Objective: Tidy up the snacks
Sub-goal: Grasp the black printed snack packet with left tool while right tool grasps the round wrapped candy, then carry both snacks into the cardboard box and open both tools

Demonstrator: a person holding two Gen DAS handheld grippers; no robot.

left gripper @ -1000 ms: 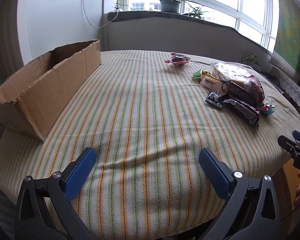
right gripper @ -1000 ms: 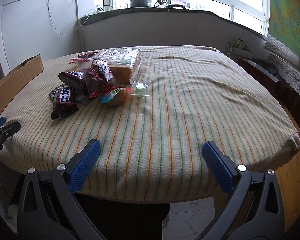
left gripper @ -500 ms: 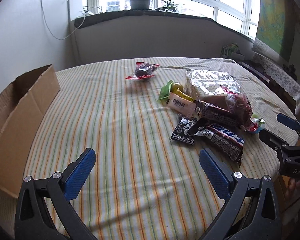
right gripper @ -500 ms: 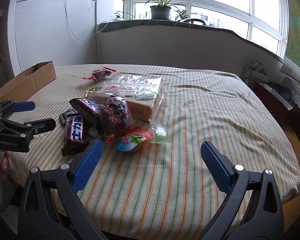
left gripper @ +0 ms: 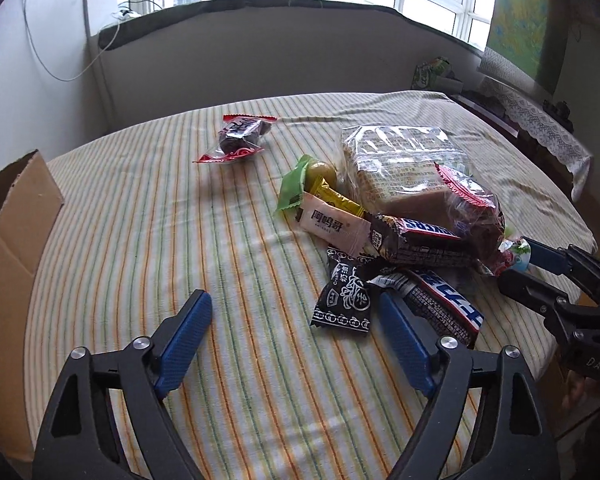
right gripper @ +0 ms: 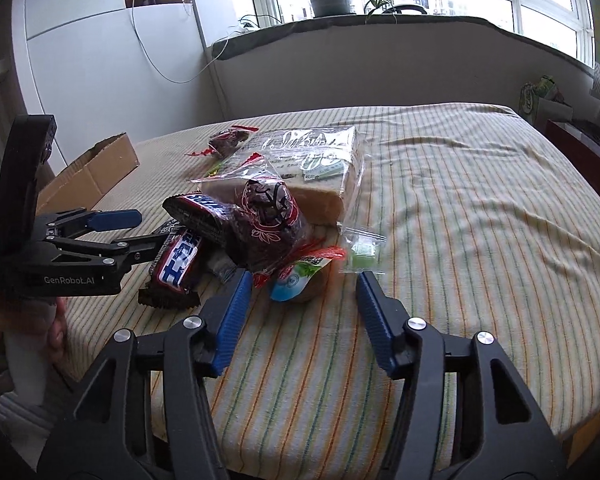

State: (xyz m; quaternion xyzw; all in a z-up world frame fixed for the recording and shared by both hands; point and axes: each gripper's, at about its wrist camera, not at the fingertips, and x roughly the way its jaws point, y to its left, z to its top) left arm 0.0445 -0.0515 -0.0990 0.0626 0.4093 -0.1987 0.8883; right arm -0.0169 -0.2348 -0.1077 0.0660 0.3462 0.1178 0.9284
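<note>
Left wrist view: left gripper (left gripper: 296, 328) angled down over the striped table (left gripper: 148, 216), jaws wide but closing, nothing between; snack pile (left gripper: 400, 232) right of centre, one red-wrapped snack (left gripper: 240, 138) apart near the far edge, cardboard box (left gripper: 12, 264) at the left edge.

Right wrist view: right gripper (right gripper: 300, 300) tilted down near the front edge, jaws narrowing, empty, just short of a round green-labelled snack (right gripper: 300, 282).

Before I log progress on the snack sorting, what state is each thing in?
Cardboard box: open-topped, no snack visible inside.
Snack pile: heaped on the striped tablecloth, unsorted.
Red-wrapped snack: lying apart.
Left tongs: closing, nothing between.
Right tongs: closing, nothing gripped.
</note>
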